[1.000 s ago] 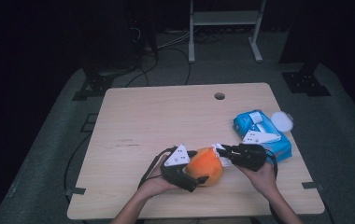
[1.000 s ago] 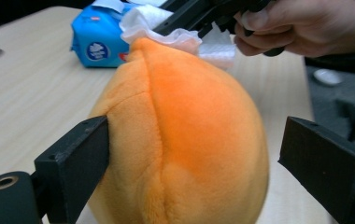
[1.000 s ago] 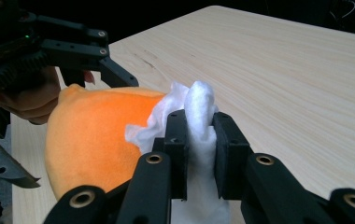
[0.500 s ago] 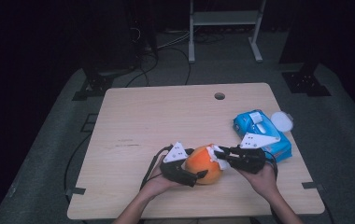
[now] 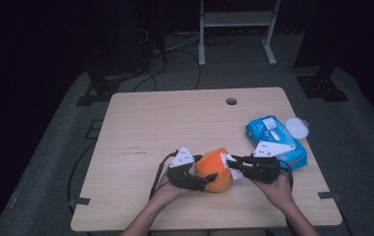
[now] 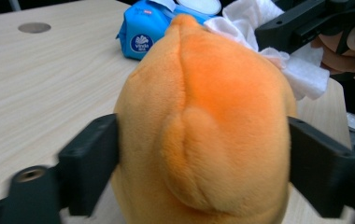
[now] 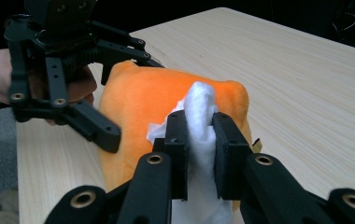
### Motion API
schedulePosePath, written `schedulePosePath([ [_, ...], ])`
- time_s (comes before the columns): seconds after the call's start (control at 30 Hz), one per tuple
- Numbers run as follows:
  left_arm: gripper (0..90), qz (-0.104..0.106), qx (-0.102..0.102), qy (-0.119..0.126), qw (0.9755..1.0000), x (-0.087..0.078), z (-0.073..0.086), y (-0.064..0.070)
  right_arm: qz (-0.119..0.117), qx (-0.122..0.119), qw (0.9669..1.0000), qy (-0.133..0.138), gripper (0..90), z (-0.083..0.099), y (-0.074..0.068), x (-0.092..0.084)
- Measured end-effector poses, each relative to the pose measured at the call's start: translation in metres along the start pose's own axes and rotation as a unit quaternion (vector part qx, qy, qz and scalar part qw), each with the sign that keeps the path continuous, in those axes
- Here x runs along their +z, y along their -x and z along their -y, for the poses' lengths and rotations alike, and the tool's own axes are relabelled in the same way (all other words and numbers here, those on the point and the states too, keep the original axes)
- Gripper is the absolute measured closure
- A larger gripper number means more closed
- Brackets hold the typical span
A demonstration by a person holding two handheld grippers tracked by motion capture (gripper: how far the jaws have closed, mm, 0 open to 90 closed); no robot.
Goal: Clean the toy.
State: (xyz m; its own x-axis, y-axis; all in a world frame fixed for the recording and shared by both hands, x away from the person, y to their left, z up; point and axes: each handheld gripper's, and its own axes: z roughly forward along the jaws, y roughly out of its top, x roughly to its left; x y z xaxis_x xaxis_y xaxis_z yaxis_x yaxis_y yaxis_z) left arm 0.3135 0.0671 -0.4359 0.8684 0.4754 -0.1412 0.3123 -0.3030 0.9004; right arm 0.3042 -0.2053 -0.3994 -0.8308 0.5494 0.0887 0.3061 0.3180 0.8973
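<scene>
Plush [image 5: 213, 169]: orange, soft, light, squashy; lower centre of high view, on table [image 5: 175, 128]. Left gripper [image 5: 195, 181] clamps its flanks, the best hold. Right gripper [image 7: 199, 140] pinches white tissue [image 7: 201, 109] against it.

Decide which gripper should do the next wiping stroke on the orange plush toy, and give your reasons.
Right. The right gripper is shut on the white tissue, which already rests against the toy. The left gripper is clamped on the toy's sides, so it is probably best left steadying it.
</scene>
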Motion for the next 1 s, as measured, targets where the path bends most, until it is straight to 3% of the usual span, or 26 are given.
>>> schedulePosePath([
  [0.13, 9.0, 0.007, 0.016, -0.001, 0.9999, 0.003, 0.001, 0.003, 0.009, 0.011, 0.9999, -0.006, 77.2, 0.005, 0.009, 0.000],
  [0.23, 20.5, -0.001, 0.030, 0.000, 0.9995, 0.002, 0.000, 0.005, 0.011, 0.015, 0.9998, -0.008, 77.4, 0.006, 0.010, -0.001],
  [0.37, 27.7, -0.008, 0.028, 0.004, 0.9996, -0.001, -0.001, 0.005, 0.001, 0.011, 0.9999, -0.001, 77.6, 0.002, 0.001, -0.002],
  [0.4, 27.9, -0.009, 0.022, 0.006, 0.9997, 0.000, -0.001, 0.004, -0.011, 0.010, 0.9999, 0.004, 77.6, 0.001, -0.001, -0.002],
  [0.43, 27.8, -0.009, 0.018, 0.008, 0.9998, 0.000, 0.000, 0.004, -0.018, 0.006, 0.9998, 0.006, 77.5, -0.001, -0.004, -0.002],
  [0.53, 19.0, -0.003, 0.014, 0.008, 0.9999, 0.001, 0.000, 0.003, -0.006, -0.016, 0.9999, -0.002, 77.5, -0.004, -0.009, 0.000],
  [0.6, 11.3, 0.003, 0.015, 0.009, 0.9998, 0.001, 0.001, 0.003, -0.004, -0.008, 1.0000, -0.002, 77.5, -0.003, -0.004, 0.000],
  [0.7, 9.8, 0.002, 0.032, 0.001, 0.9995, 0.005, 0.002, 0.006, 0.005, 0.005, 1.0000, -0.003, 77.5, 0.000, 0.005, -0.002],
  [0.87, 26.1, -0.012, 0.048, 0.002, 0.9988, 0.004, 0.001, 0.008, 0.006, 0.015, 0.9999, -0.004, 77.6, 0.004, 0.011, -0.004],
  [1.0, 29.3, -0.008, 0.030, 0.005, 0.9995, 0.002, 0.003, 0.003, -0.008, -0.003, 1.0000, 0.004, 77.7, -0.001, -0.007, -0.002],
])
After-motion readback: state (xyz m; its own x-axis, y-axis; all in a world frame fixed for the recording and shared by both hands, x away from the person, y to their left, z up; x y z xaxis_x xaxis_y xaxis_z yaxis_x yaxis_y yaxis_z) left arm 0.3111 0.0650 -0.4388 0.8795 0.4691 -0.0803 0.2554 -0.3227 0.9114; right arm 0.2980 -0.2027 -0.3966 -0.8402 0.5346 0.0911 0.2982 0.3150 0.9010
